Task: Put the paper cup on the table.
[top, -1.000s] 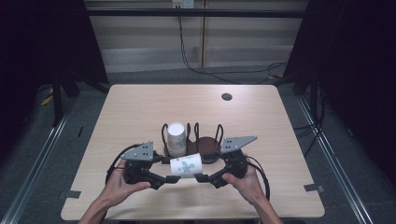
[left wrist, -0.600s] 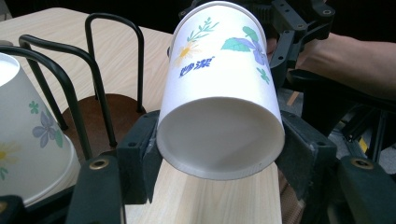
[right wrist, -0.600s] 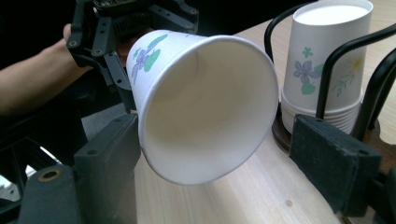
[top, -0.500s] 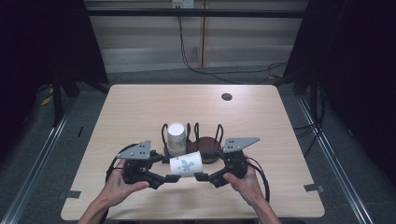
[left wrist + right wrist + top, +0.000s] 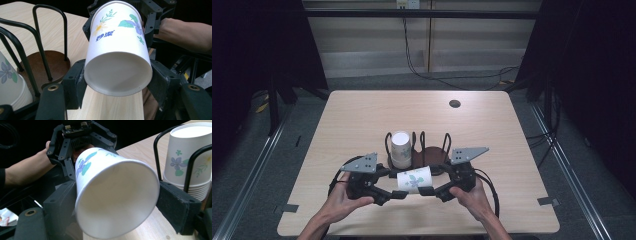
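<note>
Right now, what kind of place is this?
Probably a lab recording station: a bare light wooden table ringed by dark curtains, with cables trailing over the grey floor behind.

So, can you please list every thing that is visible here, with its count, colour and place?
table: one, light wood, under everything
hole: one, dark, round, in the table's far right part
cup holder: one, black wire hoops on a brown round base, near the table's middle
stack of cups: one stack, white with flower print, upside down in the holder's left end
paper cup: one, white with flower print, lying on its side between the two tools
cables: several, black, on the floor beyond the table
hands: two, each holding a tool
left tool: one, black, shut on the cup's narrow end
right tool: one, black, jaws either side of the cup's wide end and just been closing; contact unclear
</note>
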The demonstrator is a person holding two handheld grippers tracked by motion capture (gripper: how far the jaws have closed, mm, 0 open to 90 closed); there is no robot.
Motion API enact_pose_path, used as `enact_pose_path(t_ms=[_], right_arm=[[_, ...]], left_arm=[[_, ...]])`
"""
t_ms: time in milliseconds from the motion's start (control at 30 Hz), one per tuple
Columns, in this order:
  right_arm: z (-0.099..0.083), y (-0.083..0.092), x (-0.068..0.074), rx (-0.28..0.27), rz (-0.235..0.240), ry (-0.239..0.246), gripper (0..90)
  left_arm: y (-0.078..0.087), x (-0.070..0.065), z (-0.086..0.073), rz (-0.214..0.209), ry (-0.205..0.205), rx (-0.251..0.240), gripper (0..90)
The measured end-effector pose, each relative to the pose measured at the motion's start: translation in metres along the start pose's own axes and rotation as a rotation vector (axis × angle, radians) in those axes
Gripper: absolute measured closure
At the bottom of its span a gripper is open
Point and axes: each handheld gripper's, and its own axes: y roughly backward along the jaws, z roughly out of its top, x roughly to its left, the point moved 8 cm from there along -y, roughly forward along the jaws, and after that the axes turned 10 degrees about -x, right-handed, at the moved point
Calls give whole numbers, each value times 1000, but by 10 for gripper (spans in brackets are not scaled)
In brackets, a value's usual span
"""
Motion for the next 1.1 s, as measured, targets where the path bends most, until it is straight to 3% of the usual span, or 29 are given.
enact_pose_path(t_ms=[400, 733, 1100], right_arm=[[-5, -6, 0, 5, 47, -41, 153], [-3, -5, -1, 1, 43, -31, 216], [1, -3, 0, -21, 53, -31, 284]], left_arm=[[-1, -2, 1, -16, 4, -4, 369], [-2, 1, -3, -13, 34, 8, 367], [-2, 4, -5, 10, 36, 36, 319]])
